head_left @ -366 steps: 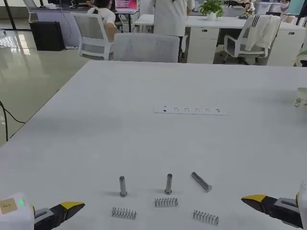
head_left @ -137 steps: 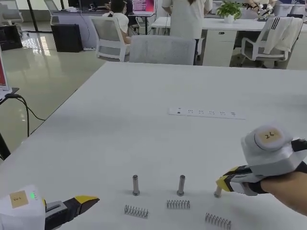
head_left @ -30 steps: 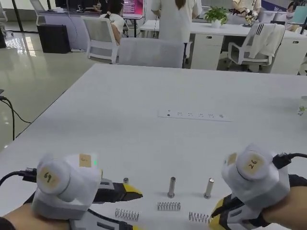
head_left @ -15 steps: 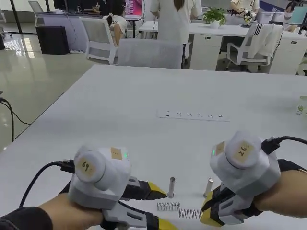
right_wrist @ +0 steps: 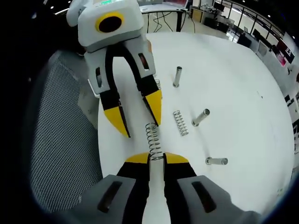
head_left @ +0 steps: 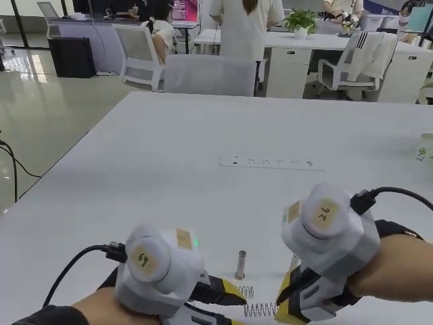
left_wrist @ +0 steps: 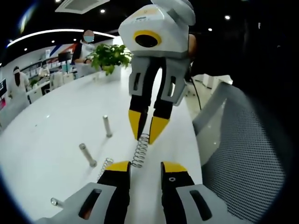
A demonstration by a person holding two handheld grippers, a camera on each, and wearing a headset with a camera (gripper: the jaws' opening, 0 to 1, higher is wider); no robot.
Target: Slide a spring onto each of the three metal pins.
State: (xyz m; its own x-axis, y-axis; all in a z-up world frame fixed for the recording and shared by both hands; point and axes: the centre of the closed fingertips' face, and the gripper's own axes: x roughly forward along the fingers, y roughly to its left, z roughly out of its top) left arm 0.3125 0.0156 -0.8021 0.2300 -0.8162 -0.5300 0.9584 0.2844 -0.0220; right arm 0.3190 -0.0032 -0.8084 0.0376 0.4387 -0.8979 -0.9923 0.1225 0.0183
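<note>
A spring (right_wrist: 153, 137) stretches along the near edge of the white table (head_left: 203, 135). One end is clamped tight in the right gripper (right_wrist: 156, 158), and the other reaches between the parted, released jaws of the left gripper (left_wrist: 145, 167). A second spring (right_wrist: 180, 122) and three metal pins (right_wrist: 177, 76) sit just beyond it.

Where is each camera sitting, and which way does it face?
Left gripper view: rides the left gripper, faces the right gripper head-on; own jaws at bottom.
Right gripper view: rides the right gripper, faces the left gripper; own jaws at bottom.
Head view: on the headset, looks down at the table; left hand and right hand show.
Both gripper views share the spring.
</note>
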